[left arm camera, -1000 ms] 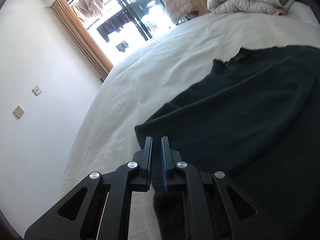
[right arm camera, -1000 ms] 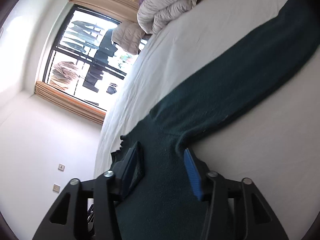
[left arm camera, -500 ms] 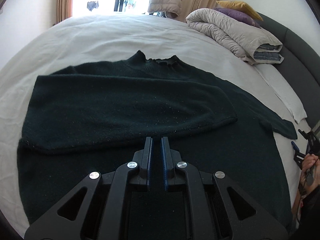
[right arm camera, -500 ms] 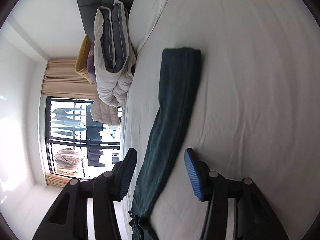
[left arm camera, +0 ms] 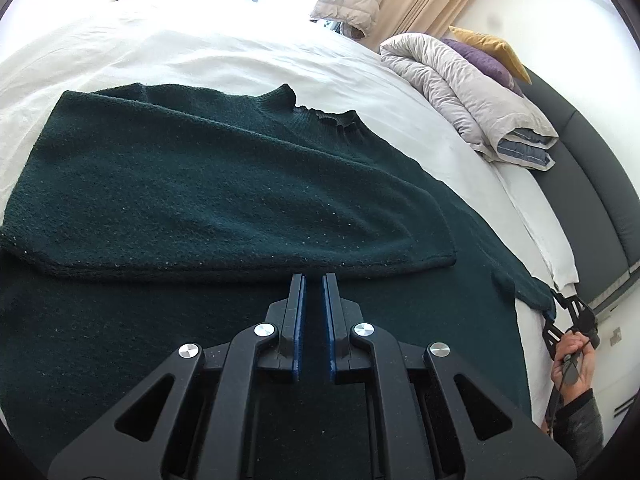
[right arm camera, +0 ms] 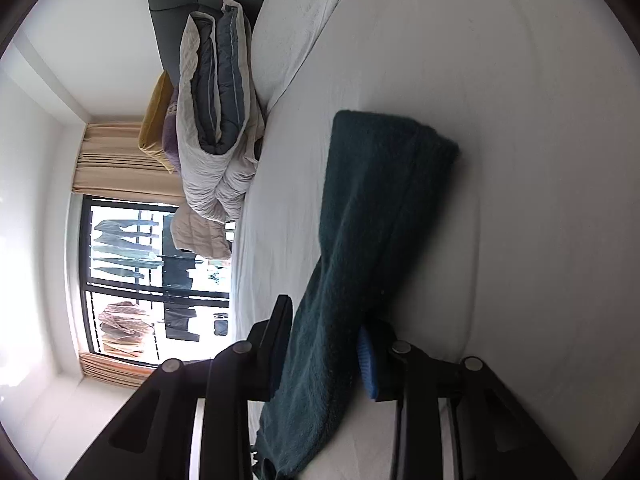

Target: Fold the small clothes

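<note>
A dark green sweater point(left arm camera: 224, 184) is spread flat across the white bed point(left arm camera: 248, 52), its collar turned toward the window point(right arm camera: 156, 276); one sleeve is folded across the body, its cuff lying just beyond the left gripper point(left arm camera: 314, 280). The left gripper is held above the lower body of the sweater, its blue-padded jaws drawn nearly together with only a narrow slit between them; nothing is seen gripped between them. The other sleeve point(right arm camera: 360, 248) is stretched out toward the side of the bed, where the right gripper point(left arm camera: 560, 308) is seen at its cuff, carried by a hand point(left arm camera: 574, 364) in a dark sleeve. In the right wrist view, that sleeve is seen running between the jaws of the right gripper point(right arm camera: 320, 344), which are closing around it; whether the pads already press on the knit cannot be told. A folded grey duvet point(left arm camera: 472, 92) is piled by the dark headboard point(left arm camera: 592, 184), with purple and yellow cushions point(left arm camera: 486, 54) behind it.
</note>
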`<state>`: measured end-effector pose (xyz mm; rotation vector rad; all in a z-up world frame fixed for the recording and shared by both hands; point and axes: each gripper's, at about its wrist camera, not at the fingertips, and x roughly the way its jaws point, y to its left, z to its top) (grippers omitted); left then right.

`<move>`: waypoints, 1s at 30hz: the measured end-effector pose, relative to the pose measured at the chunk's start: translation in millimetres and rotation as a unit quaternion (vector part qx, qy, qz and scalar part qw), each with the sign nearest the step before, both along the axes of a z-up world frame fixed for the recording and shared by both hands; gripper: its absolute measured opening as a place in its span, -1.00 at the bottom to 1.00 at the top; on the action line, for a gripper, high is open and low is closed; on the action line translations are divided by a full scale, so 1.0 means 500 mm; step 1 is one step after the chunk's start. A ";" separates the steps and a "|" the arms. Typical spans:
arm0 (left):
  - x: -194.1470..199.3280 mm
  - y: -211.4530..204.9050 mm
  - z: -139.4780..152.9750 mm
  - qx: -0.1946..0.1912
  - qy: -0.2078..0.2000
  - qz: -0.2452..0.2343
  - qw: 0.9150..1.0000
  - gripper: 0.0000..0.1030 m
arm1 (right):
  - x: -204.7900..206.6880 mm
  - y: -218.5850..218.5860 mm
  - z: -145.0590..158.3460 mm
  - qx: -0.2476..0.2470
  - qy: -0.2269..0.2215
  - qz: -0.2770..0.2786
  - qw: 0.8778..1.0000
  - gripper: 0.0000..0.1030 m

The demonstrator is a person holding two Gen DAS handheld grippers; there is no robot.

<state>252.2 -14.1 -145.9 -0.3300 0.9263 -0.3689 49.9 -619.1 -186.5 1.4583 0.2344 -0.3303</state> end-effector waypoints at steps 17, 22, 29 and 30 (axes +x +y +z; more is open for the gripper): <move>-0.003 0.001 -0.017 -0.007 0.003 -0.002 1.000 -0.84 | -0.004 0.005 -0.033 0.076 -0.056 -0.032 0.995 -0.43; -0.003 0.006 -0.018 -0.016 0.004 -0.002 1.000 -0.84 | 0.001 -0.020 -0.031 0.068 -0.040 -0.058 0.995 -0.67; -0.002 0.017 -0.021 -0.029 0.006 -0.002 1.000 -0.84 | 0.030 -0.014 0.002 0.008 0.020 -0.043 0.999 -0.80; -0.001 0.018 -0.021 -0.032 0.007 -0.001 0.999 -0.84 | 0.042 -0.004 0.017 -0.012 0.034 -0.030 0.999 -0.81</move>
